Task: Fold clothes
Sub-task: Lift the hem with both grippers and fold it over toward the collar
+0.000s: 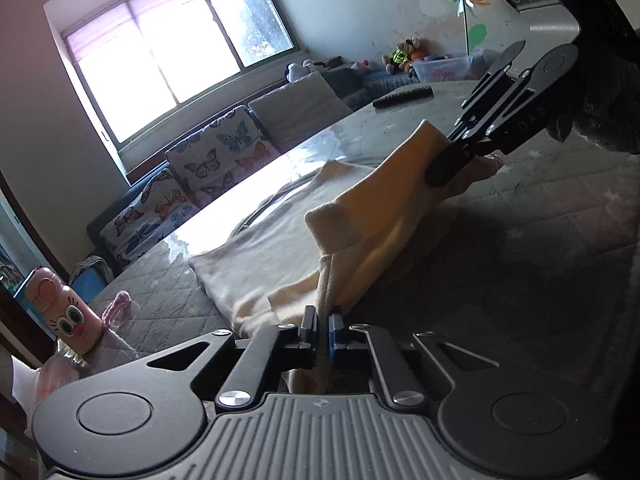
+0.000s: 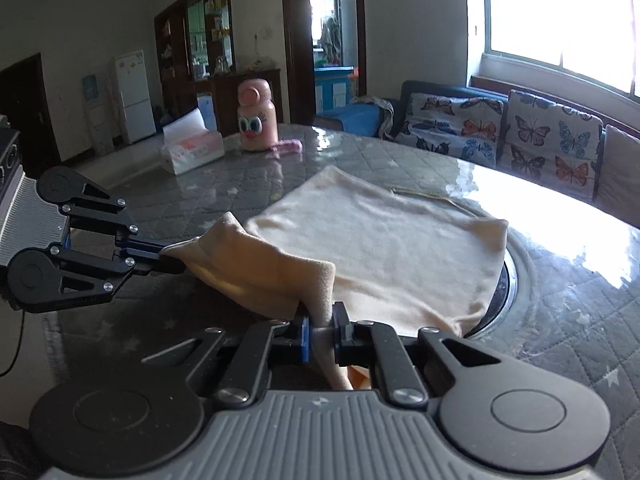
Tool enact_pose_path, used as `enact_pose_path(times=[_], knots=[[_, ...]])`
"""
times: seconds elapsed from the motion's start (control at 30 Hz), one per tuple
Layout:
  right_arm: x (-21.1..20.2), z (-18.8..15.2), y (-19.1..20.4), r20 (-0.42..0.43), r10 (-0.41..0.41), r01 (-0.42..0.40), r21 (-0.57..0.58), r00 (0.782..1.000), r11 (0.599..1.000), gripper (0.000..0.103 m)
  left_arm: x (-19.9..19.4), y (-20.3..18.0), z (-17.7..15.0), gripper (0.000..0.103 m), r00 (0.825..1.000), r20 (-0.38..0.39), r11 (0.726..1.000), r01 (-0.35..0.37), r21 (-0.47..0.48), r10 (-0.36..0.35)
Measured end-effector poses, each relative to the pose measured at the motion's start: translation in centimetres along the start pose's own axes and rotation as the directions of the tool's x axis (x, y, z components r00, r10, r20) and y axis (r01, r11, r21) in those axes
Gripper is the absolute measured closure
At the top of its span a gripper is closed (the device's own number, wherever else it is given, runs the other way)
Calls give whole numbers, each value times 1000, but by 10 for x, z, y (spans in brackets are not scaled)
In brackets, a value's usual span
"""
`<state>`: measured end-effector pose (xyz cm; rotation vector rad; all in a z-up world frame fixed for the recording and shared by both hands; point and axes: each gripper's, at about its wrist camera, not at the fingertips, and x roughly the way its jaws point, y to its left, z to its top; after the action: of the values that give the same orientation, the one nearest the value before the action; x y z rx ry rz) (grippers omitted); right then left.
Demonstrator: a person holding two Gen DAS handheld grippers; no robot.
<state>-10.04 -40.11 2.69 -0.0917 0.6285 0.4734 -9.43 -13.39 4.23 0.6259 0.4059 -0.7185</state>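
Note:
A cream garment [image 1: 280,248] lies partly flat on the quilted grey table, its near edge lifted. My left gripper [image 1: 323,330] is shut on one corner of that edge. My right gripper [image 1: 450,160] is shut on the other corner, up and to the right. In the right wrist view the garment [image 2: 380,248] spreads ahead, my right gripper [image 2: 322,330] pinches its near corner, and my left gripper [image 2: 168,258] holds the corner at the left. The lifted edge hangs between the two grippers.
A pink cartoon bottle [image 2: 256,120] and a tissue box [image 2: 192,148] stand at the table's far side. A dark remote [image 1: 402,98] lies on the table [image 1: 520,220]. A sofa with butterfly cushions [image 2: 520,136] runs beside the table under the window.

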Motion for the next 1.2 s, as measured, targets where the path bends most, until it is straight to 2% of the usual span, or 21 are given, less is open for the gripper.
enact_pose_path(times=[0.17, 0.27, 0.43, 0.6, 0.83, 0.97, 1.17, 1.2], knots=[[-38, -6, 19, 12, 35, -35, -23, 999, 999, 93, -50, -12, 0, 97, 999, 27, 1000, 25, -13, -24], [-68, -13, 36, 6, 73, -73, -26, 997, 997, 93, -81, -21, -5, 98, 998, 27, 997, 58, -56, -57], [-94, -25, 61, -21, 117, -118, -41, 993, 992, 93, -102, -33, -8, 98, 997, 20, 994, 81, -80, -79], [-88, -21, 56, -31, 105, -106, -28, 994, 994, 94, -89, -19, 2, 98, 997, 47, 993, 69, -90, -65], [-60, 14, 21, 5, 64, -64, 3, 998, 998, 94, -44, 16, 30, 98, 997, 70, 996, 25, -80, -19], [-32, 36, -2, -5, 31, -31, 12, 1000, 999, 94, 0, 35, 40, 98, 999, 47, 996, 12, -84, -8], [28, 49, -35, -53, -40, 43, 62, 998, 997, 93, 71, 54, 39, 97, 998, -59, 990, -1, -141, -7], [38, 47, -39, -64, -51, 56, 75, 997, 996, 93, 80, 55, 37, 94, 997, -75, 989, -6, -148, -5]])
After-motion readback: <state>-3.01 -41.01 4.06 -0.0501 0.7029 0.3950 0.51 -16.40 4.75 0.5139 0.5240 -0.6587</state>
